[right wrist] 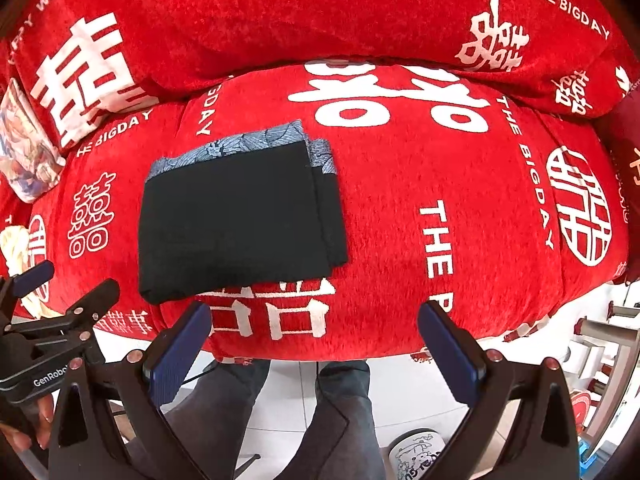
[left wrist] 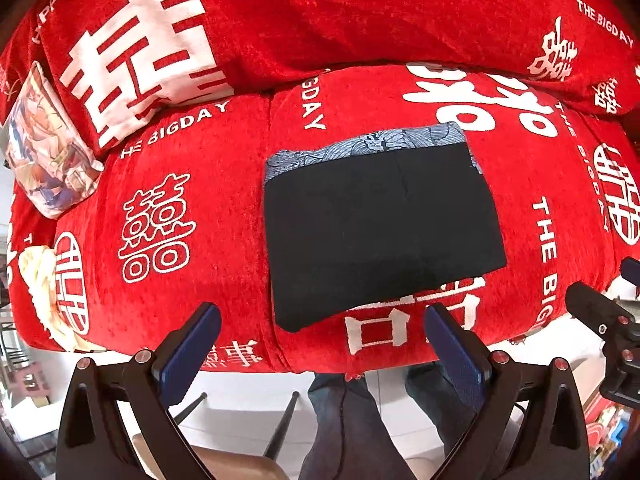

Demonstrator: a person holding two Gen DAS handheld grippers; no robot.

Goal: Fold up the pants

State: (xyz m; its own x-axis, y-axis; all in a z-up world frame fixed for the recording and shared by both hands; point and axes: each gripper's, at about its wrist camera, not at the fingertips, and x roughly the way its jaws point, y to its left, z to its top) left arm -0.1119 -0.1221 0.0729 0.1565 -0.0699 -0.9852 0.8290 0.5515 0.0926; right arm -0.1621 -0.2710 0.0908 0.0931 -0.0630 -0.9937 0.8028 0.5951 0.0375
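- Ahead of both tongs, on the red sofa seat [left wrist: 208, 216], the pants [left wrist: 380, 232] lie folded into a flat black rectangle with a blue patterned band along the far edge.
- Left tongs [left wrist: 320, 340] and right tongs [right wrist: 314, 338] gape wide, holding nothing, short of the near edge.
- Cloth looks soft, light and limp; stacked layers could slide apart.
- Best hold, I judge: pinch the near corners through all layers.

One pair of folded black pants [left wrist: 380, 228] with blue patterned waistband; two handheld grippers, left gripper [left wrist: 322, 344] and right gripper [right wrist: 314, 346], each with two blue-padded fingers, spread apart; one red sofa cover [left wrist: 200, 208]; one illustrated cushion [left wrist: 48, 140]; two legs [right wrist: 280, 412] of person
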